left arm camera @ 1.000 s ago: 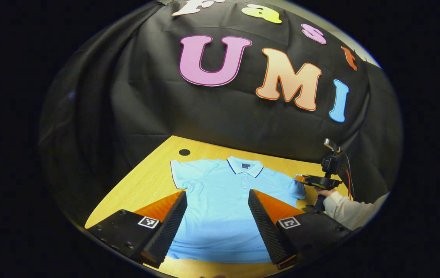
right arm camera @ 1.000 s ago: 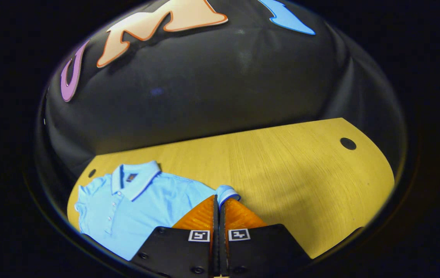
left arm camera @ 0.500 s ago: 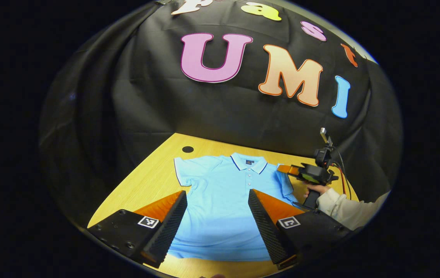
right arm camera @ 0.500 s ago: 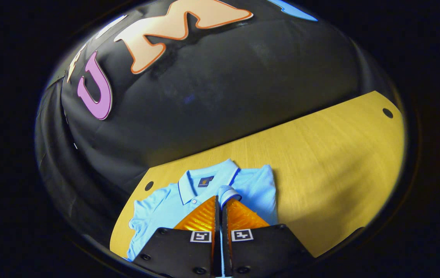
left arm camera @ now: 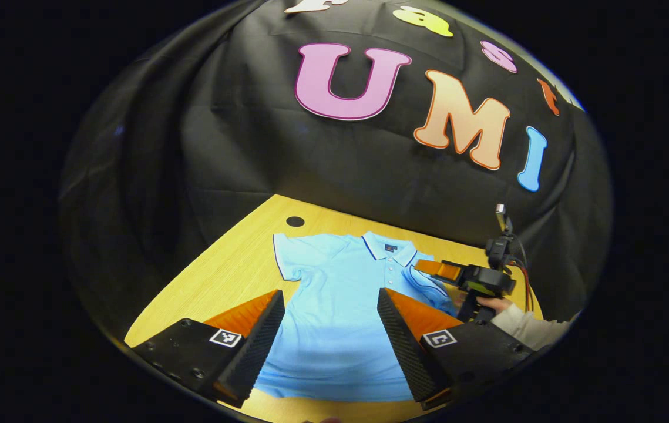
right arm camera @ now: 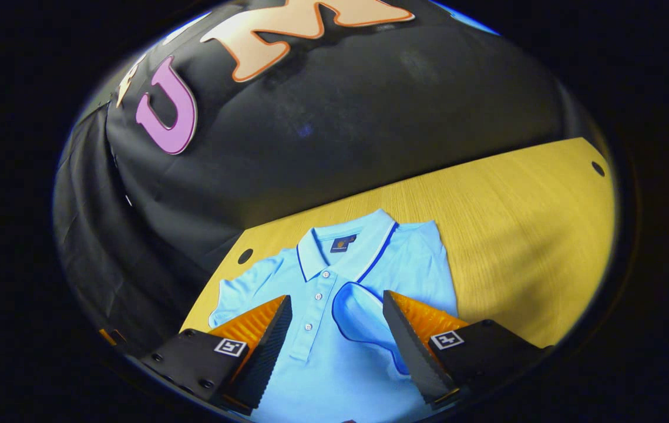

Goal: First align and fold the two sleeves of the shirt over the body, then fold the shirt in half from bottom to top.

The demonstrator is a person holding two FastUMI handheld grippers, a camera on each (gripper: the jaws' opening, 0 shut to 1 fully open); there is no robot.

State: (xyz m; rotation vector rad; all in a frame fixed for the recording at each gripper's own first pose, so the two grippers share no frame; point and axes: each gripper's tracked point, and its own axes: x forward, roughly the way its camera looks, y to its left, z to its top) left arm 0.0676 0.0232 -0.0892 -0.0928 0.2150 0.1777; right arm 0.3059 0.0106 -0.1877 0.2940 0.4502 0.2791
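The shirt point(right arm camera: 334, 329) lies face up on the desk point(right arm camera: 522, 223), collar toward the desk's far edge by the booth wall, hem toward the near edge. In the right gripper view one sleeve point(right arm camera: 363, 317) lies folded inward over the chest, its dark-trimmed cuff just beside the button placket — so the first sleeve fold looks done. The right tool point(right arm camera: 337, 338) hangs over that sleeve with its jaws spread wide and nothing between them.

In the left gripper view the other sleeve point(left arm camera: 290, 255) lies flat and spread out toward the desk's left edge, near a round hole point(left arm camera: 295, 221) in the desk top. The left tool point(left arm camera: 330, 332) hovers over the lower body, jaws wide, gripping nothing. The right tool point(left arm camera: 428, 267) shows there too, held by a hand point(left arm camera: 496, 305) over the folded side.

Left to do, as I judge it: fold the second sleeve over the body to match the first, then bring the hem up to the collar.

A small dark label point(right arm camera: 339, 243) sits inside the collar — it bears a light mark, too small to read. Each tool carries square black-and-white markers; no readable writing on them.
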